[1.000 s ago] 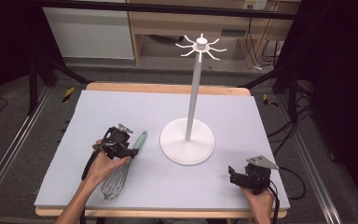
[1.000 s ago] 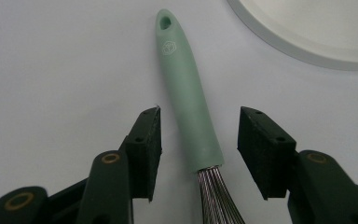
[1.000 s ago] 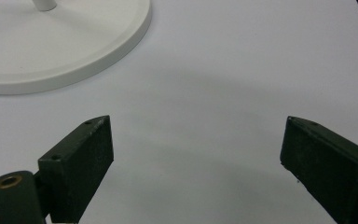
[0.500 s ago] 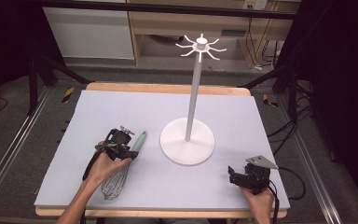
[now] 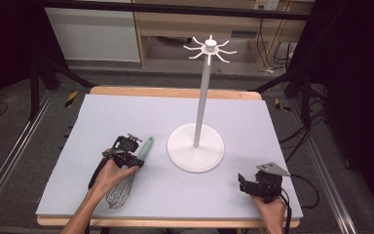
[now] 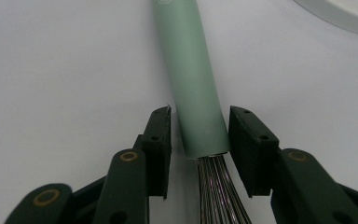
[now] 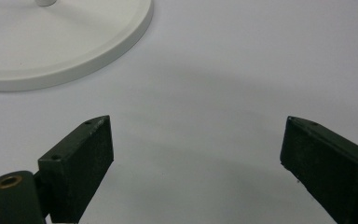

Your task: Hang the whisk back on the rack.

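Table [image 5: 272, 126]: wooden edge, pale grey mat covering the top. Stand [image 5: 196, 146]: white, round base, tall pole, hook arms at the crown; no readable writing. Whisk [image 5: 126, 180]: mint-green handle, wire head, lying flat on the mat left of the stand's base; a mark at the handle's far end is illegible. Left gripper [image 6: 199, 135]: jaws closing around the handle's lower end, a narrow gap remaining. Right gripper [image 7: 196, 154]: jaws spread wide over bare mat, near the base.
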Tool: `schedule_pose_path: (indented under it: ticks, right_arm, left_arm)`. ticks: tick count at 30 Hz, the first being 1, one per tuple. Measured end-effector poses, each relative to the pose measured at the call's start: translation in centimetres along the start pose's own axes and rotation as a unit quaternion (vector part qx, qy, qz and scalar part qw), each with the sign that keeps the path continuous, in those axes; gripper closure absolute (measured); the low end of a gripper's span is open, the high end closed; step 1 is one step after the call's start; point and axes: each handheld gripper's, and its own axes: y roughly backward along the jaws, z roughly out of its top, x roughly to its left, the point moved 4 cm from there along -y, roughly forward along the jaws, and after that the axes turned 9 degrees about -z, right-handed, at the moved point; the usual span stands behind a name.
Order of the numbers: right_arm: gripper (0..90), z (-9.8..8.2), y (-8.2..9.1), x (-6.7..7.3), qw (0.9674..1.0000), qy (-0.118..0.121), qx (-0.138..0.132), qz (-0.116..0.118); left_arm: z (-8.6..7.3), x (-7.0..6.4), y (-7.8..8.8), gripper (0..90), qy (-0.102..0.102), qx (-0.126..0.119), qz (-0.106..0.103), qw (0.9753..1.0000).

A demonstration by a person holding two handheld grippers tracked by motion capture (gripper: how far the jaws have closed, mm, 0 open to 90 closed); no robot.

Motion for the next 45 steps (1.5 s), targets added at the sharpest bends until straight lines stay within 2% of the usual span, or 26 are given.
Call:
schedule_pose_path:
  ticks: [10, 17, 19, 20, 25, 31, 35, 45]
  right_arm:
    - [10.0, 0.0, 0.0, 0.0, 1.0, 0.0, 0.001, 0.001]
    - [10.0, 0.0, 0.0, 0.1, 1.0, -0.001, 0.002, 0.002]
    - [10.0, 0.0, 0.0, 0.1, 1.0, -0.001, 0.003, 0.002]
    - [10.0, 0.0, 0.0, 0.1, 1.0, -0.001, 0.003, 0.003]
    - [10.0, 0.0, 0.0, 0.1, 1.0, 0.0, 0.004, 0.003]
    - [10.0, 0.0, -0.1, 0.0, 1.0, -0.001, 0.004, 0.003]
    - [10.0, -0.1, -0.1, 0.0, 1.0, -0.001, 0.004, 0.003]
    - [10.0, -0.1, 0.0, 0.0, 1.0, -0.002, 0.004, 0.003]
  left_arm:
    - [0.1, 0.1, -0.4, 64.5, 0.01, 0.007, -0.001, 0.9999]
    - [0.2, 0.2, -0.3, 66.0, 0.023, 0.014, -0.001, 0.9996]
    - [0.3, 0.2, -0.3, 66.5, 0.031, 0.014, -0.003, 0.9994]
    - [0.3, 0.3, -0.3, 66.7, 0.033, 0.02, -0.004, 0.9992]
    - [0.4, 0.4, -0.2, 67.3, 0.037, 0.02, -0.002, 0.9991]
    - [0.3, 0.3, 0.1, 68.2, 0.035, 0.014, -0.014, 0.9992]
    - [0.3, 0.1, 0.6, 68.4, 0.024, 0.008, -0.016, 0.9996]
    - [-0.1, -0.4, 2.5, 68.5, 0.004, -0.031, -0.035, 0.9989]
